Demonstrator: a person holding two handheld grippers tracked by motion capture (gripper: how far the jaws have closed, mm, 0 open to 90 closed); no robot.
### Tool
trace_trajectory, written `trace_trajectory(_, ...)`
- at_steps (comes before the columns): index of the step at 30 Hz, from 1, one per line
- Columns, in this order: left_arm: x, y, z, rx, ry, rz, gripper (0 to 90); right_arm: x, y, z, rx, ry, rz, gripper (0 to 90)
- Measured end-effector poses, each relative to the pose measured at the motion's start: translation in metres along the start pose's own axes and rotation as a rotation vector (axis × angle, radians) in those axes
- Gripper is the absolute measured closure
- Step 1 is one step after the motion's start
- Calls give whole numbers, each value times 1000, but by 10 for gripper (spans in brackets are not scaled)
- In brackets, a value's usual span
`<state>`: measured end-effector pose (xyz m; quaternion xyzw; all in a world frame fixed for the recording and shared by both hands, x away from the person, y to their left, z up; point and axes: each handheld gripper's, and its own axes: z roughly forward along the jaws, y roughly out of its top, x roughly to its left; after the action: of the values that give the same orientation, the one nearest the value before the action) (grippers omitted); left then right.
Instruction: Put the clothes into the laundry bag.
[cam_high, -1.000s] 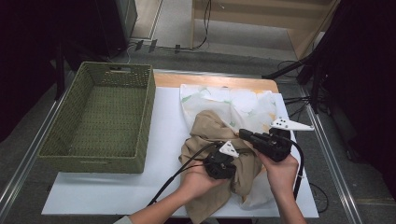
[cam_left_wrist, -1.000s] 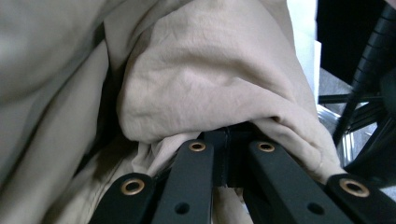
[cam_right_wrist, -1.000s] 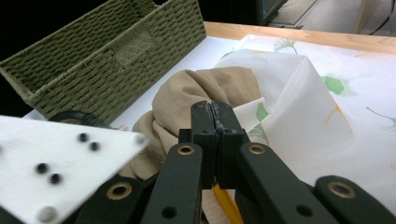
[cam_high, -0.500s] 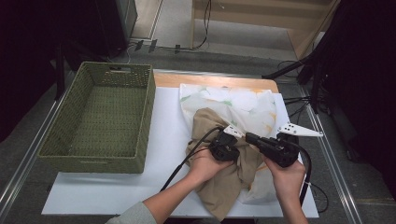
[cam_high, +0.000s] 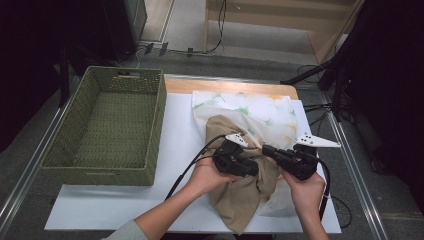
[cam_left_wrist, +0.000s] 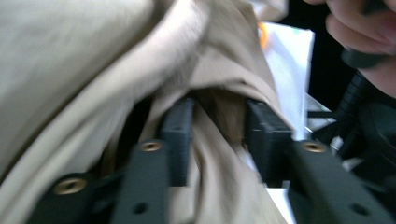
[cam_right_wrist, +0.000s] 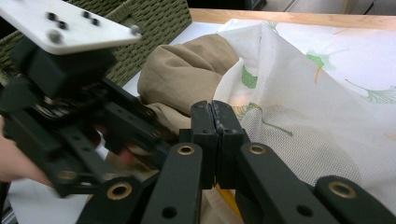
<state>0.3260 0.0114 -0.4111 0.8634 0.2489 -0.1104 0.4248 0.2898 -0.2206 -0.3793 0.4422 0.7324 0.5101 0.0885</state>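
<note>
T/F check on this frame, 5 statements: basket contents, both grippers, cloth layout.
1. The green woven basket holds a folded cloth. False: nothing lies in it.
2. The right gripper has its jaws closed together. True; a thin edge of the white leaf-print cloth appears pinched between them.
3. The left gripper is clamped tight on the tan cloth. False: its jaws have just been opening, and the tan cloth lies loose in the gap between them.
4. The tan cloth lies partly on top of the white leaf-print cloth. True.
5. The basket sits right of the cloths in the high view. False: it sits left of them.
</note>
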Motion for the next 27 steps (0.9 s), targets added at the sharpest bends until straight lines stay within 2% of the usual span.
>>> trace_trajectory(4,-4,-10,-27,-11,10,18,421,-1,-1,-2,7,-5,-2,893)
trace_trajectory(6,-4,-17,-41,-18,33,32,403,-2,-2,-2,5,-1,-3,893)
trace_trajectory(10,-3,-32,-62,-13,72,26,365,-3,0,-2,6,1,-4,893)
trace_trajectory(12,-5,-39,-68,-4,110,28,364,-4,0,-1,6,4,-6,892)
trace_trajectory(14,-6,-49,-73,-3,129,36,365,-4,1,-1,8,8,-4,892)
trace_trajectory(16,-5,-59,-78,-5,139,25,368,-5,1,0,9,8,-5,892)
trace_trajectory(17,-4,-66,-82,-10,164,11,386,-5,1,0,10,10,-5,892)
trace_trajectory(19,1,-74,-86,-27,178,-10,465,-6,1,1,11,13,-5,892)
trace_trajectory(22,13,-85,-91,-40,193,-73,589,-7,2,1,14,16,-8,892)
trace_trajectory(24,16,-89,-90,-15,219,-75,660,-7,3,2,13,17,-11,892)
trace_trajectory(26,12,-91,-87,1,247,-45,744,-7,4,2,13,21,-10,892)
trace_trajectory(27,12,-91,-86,5,262,-45,785,-7,4,2,11,22,-11,892)
